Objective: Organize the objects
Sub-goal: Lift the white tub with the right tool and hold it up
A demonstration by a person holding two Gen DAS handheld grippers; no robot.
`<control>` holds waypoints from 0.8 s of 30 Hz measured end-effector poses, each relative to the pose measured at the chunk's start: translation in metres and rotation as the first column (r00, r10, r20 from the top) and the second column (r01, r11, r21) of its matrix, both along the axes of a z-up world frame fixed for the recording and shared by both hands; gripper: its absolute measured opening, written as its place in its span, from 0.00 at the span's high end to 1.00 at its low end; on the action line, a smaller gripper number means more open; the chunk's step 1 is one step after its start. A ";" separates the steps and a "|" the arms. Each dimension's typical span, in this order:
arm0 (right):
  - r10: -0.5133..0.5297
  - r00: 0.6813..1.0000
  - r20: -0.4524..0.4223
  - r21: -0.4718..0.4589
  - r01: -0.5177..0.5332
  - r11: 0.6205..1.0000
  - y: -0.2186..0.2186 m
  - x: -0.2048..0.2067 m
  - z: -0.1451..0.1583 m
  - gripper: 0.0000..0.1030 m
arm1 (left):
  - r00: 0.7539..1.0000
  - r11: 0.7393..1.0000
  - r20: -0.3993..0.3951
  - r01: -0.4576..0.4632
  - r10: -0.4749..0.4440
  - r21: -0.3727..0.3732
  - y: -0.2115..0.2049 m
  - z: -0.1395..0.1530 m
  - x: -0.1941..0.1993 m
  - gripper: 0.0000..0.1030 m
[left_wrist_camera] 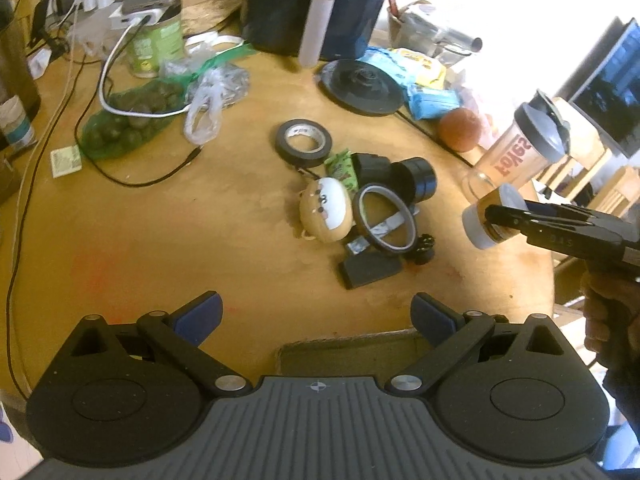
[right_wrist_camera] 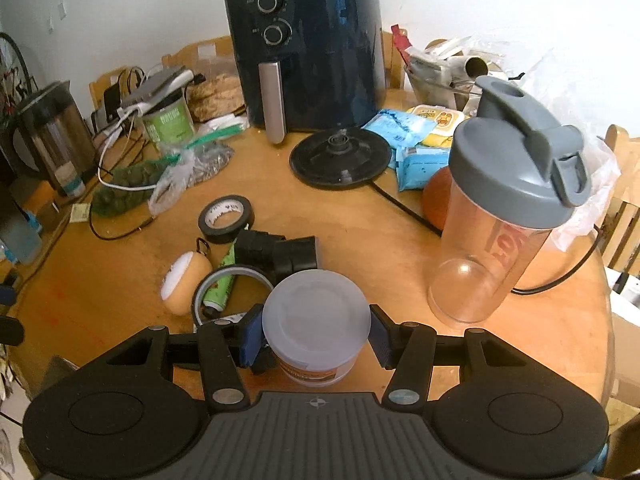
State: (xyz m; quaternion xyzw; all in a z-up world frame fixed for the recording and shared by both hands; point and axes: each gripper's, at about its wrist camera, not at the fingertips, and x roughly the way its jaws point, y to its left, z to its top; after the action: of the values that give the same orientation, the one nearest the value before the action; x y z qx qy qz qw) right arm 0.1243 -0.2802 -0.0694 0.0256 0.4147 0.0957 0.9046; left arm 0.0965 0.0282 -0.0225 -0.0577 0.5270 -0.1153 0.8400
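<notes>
My right gripper (right_wrist_camera: 316, 338) is shut on a small tub with a translucent white lid (right_wrist_camera: 316, 316) and holds it above the wooden table (right_wrist_camera: 380, 248). The left wrist view shows that same tub (left_wrist_camera: 478, 232) pinched by the right gripper (left_wrist_camera: 498, 218) at the right side. A pile sits mid-table: a black tape roll (left_wrist_camera: 303, 140), a tan and white plush toy (left_wrist_camera: 326, 210), an amber tape ring (left_wrist_camera: 384, 220), black plastic parts (left_wrist_camera: 394, 176) and a green tube (left_wrist_camera: 342, 168). My left gripper (left_wrist_camera: 316, 314) hangs open over the near table edge, with nothing between its fingers.
A clear shaker bottle with a grey lid (right_wrist_camera: 504, 220) stands just right of the held tub. Behind are a dark air fryer (right_wrist_camera: 304, 52), a black kettle base (right_wrist_camera: 340, 156), blue packets (right_wrist_camera: 420, 160) and an orange (right_wrist_camera: 436, 196). At the left lie cables, a green can (right_wrist_camera: 168, 124) and a kettle (right_wrist_camera: 52, 136).
</notes>
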 end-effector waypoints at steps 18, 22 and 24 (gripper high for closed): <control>-0.131 0.985 0.108 0.058 0.126 0.990 -0.015 -0.028 0.035 0.45 | 0.993 0.992 0.028 0.117 -0.116 -0.036 -0.016 0.015 0.004 0.01; -0.150 0.979 0.138 0.061 0.143 0.988 -0.025 -0.045 0.050 0.45 | 0.989 0.990 0.056 0.137 -0.135 -0.042 -0.023 0.021 -0.002 0.01; -0.157 0.977 0.144 0.065 0.149 0.987 -0.030 -0.052 0.057 0.45 | 0.989 0.989 0.070 0.136 -0.132 -0.051 -0.026 0.022 -0.005 0.01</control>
State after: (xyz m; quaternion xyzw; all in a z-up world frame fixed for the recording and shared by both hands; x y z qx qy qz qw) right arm 0.0725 -0.3101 -0.0128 0.0747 0.3403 0.0385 0.9366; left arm 0.0914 0.0019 -0.0002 -0.0418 0.4979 -0.1881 0.8455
